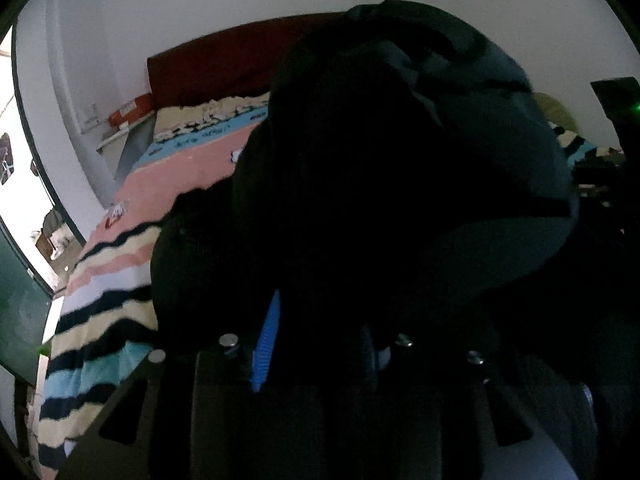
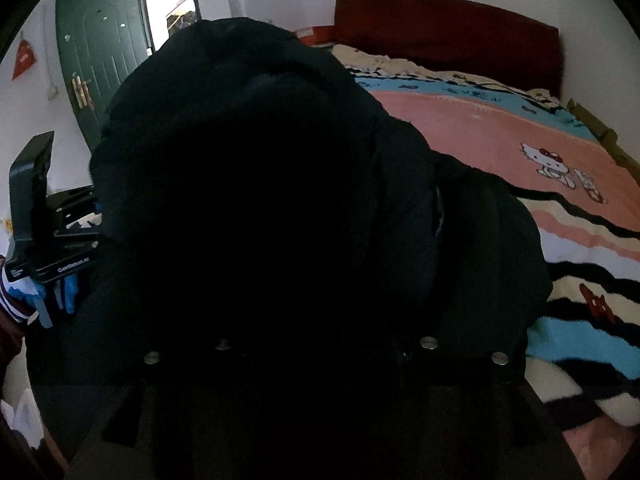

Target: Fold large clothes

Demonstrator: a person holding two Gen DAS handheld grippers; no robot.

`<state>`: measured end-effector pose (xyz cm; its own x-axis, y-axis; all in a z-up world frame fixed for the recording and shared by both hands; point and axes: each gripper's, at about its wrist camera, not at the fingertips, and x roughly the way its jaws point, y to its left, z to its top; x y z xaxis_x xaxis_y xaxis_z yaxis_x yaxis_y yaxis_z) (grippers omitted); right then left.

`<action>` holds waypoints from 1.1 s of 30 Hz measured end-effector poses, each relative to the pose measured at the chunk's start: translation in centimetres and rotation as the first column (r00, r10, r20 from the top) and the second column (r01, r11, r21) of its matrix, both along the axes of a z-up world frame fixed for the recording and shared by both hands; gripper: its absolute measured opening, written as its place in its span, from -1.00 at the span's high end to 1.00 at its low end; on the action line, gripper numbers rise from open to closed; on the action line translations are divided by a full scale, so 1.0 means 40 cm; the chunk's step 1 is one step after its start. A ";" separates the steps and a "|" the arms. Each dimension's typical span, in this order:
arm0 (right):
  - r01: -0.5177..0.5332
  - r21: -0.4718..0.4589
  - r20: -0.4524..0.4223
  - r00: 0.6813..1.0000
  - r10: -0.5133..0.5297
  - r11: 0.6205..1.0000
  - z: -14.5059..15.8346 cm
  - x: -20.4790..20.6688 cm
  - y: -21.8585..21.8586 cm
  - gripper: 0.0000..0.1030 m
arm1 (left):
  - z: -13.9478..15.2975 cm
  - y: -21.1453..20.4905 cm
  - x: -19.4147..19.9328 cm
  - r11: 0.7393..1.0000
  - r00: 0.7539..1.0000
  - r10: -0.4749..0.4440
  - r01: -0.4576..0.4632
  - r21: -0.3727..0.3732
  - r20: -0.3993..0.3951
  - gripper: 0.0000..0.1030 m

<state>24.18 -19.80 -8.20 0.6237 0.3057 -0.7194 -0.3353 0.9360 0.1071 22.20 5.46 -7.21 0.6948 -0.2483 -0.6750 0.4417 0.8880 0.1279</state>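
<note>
Black coat (image 1: pixel 400 184) smothers both views, bunched over the striped blanket (image 2: pixel 580 264) — bed's red headboard (image 2: pixel 448 28) at 1 o'clock, green door (image 2: pixel 104 52) at 10. Both claws are buried; their closure can't be told.

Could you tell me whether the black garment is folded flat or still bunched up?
Bunched: the black garment rises in a rumpled heap above the bed.
</note>
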 end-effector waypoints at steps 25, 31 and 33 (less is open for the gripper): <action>0.014 0.063 0.076 0.997 -0.019 0.998 0.277 0.143 -0.021 -0.15 | 0.267 0.032 0.293 0.981 0.991 0.084 -0.101 -0.169 -0.101 0.10; 0.063 0.106 0.049 0.996 -0.069 0.992 0.299 0.336 -0.002 -0.15 | 0.294 -0.041 0.459 0.976 0.986 0.095 -0.119 -0.183 -0.137 0.10; 0.083 0.126 0.034 0.996 -0.088 0.989 0.296 0.397 0.008 -0.15 | 0.297 -0.068 0.503 0.974 0.985 0.082 -0.112 -0.196 -0.154 0.10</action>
<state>40.05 -19.47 3.63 0.6786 0.3361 -0.6531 -0.2613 0.9415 0.2130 42.33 2.72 4.68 0.6212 -0.3270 -0.7122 0.3526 0.9282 -0.1186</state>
